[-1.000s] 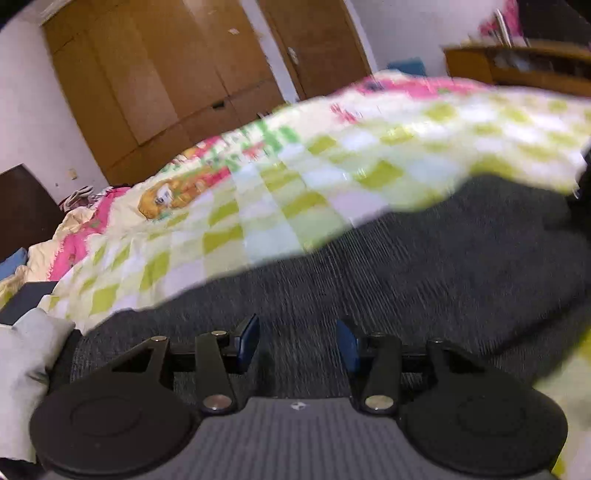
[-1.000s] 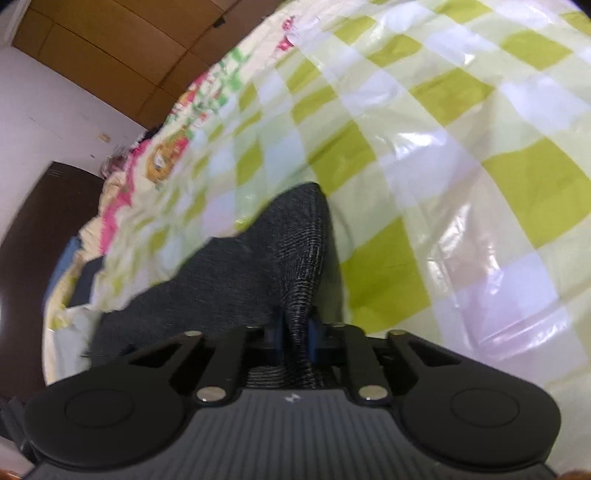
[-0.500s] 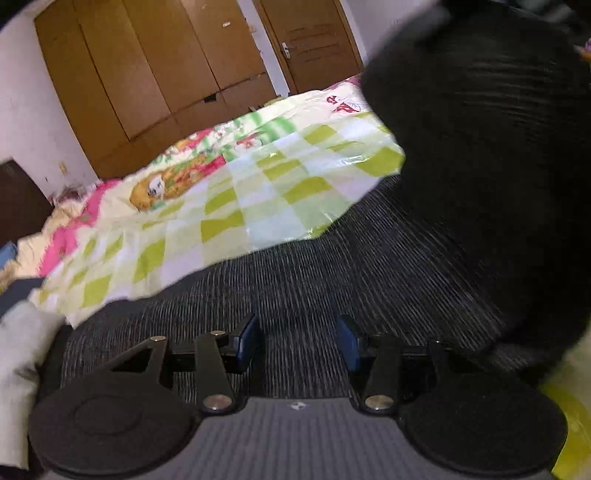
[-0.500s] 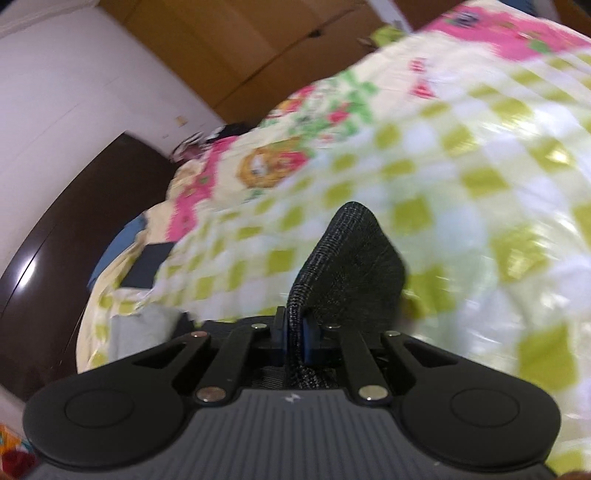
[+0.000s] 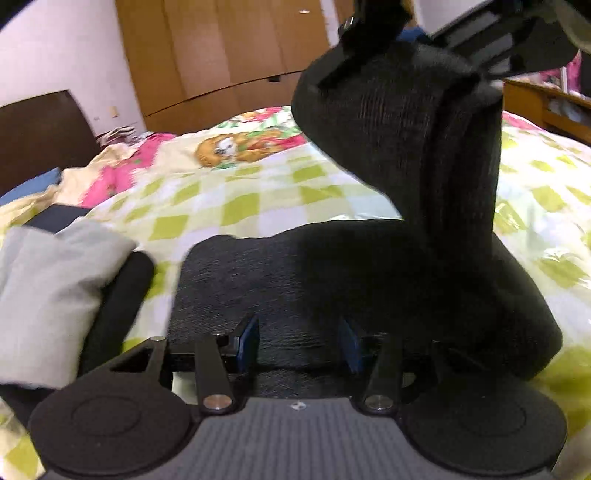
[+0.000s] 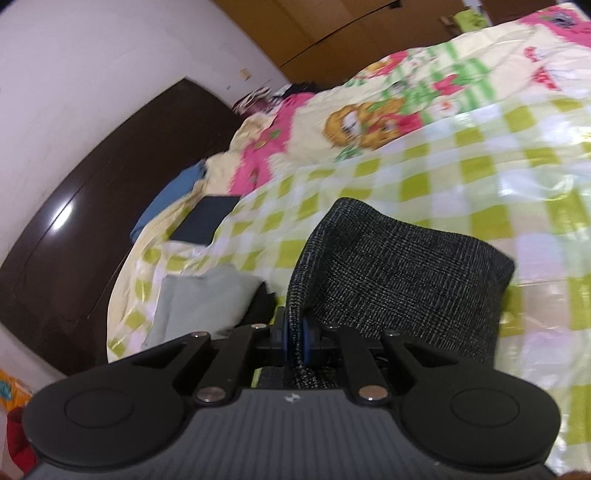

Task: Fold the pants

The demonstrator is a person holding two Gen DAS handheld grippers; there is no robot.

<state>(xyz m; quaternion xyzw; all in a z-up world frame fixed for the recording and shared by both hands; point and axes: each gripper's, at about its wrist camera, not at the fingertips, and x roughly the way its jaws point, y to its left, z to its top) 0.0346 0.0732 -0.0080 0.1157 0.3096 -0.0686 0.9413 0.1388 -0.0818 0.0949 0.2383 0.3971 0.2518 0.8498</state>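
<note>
Dark grey checked pants [image 5: 332,273] lie on a bed with a green-and-white checked cover [image 5: 207,206]. My left gripper [image 5: 298,343] is open, low over the pants' near edge, with cloth between and beneath its blue pads. My right gripper [image 6: 295,338] is shut on an edge of the pants [image 6: 399,280] and holds that end lifted. In the left wrist view the right gripper [image 5: 461,33] is at the top, with the lifted part of the pants hanging from it in a tall fold.
A folded light grey garment [image 5: 44,291] on a black one lies left of the pants; it also shows in the right wrist view [image 6: 199,299]. A dark headboard [image 6: 92,206], wooden wardrobes [image 5: 229,55] and a wooden shelf [image 5: 546,107] surround the bed.
My right gripper has lifted the held end of the pants up and carried it leftwards over the rest. My left gripper has stayed open, low at the pants' near edge.
</note>
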